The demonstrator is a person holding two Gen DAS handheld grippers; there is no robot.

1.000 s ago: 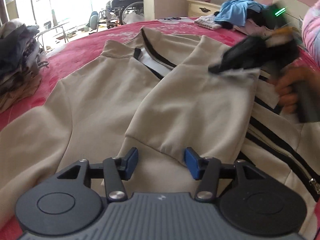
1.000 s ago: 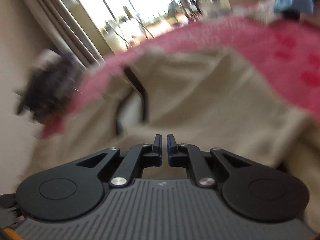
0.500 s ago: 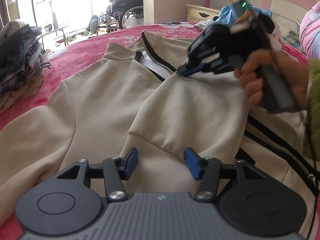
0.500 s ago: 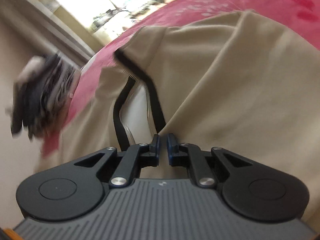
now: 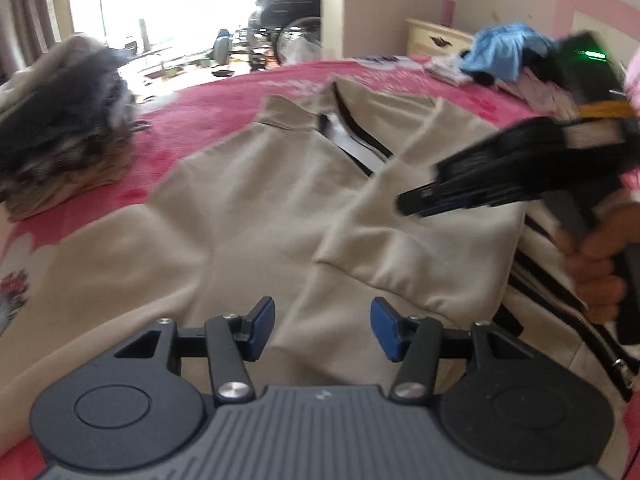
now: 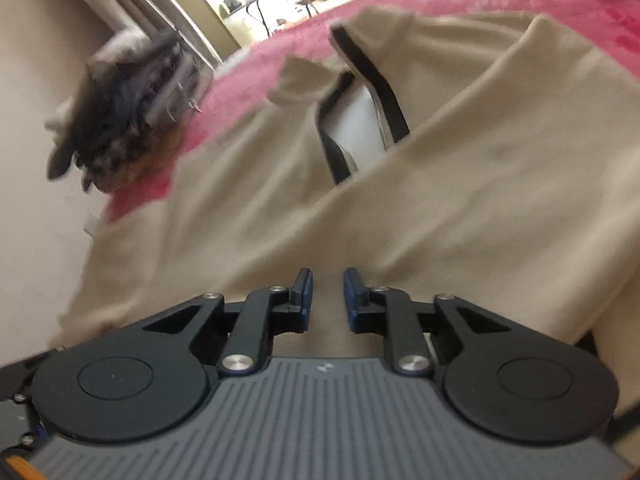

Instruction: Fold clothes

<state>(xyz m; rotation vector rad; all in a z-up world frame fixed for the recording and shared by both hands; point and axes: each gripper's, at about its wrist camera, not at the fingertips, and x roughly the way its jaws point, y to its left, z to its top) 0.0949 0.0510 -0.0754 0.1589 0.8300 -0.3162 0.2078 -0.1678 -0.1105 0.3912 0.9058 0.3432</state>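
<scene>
A beige zip jacket (image 5: 248, 208) with black zipper trim lies spread on a pink bed; its right sleeve (image 5: 420, 240) is folded across the front. My left gripper (image 5: 322, 328) is open and empty, low over the jacket's lower part near the sleeve cuff. My right gripper (image 6: 327, 294) is a little open and empty above the folded sleeve (image 6: 460, 200); it also shows in the left wrist view (image 5: 416, 206), held in a hand over the sleeve at the right. The open collar (image 6: 360, 120) shows white lining.
A stack of dark and striped clothes (image 5: 60, 136) sits on the bed at the left. A blue garment (image 5: 504, 52) and other clothes lie by the pink headboard and a cream nightstand (image 5: 436, 34) at the far right. The pink bedspread (image 5: 224, 96) surrounds the jacket.
My right gripper has let go of the sleeve, opened slightly and drawn back to the right and lower. My left gripper has stayed open, with the view shifted a little.
</scene>
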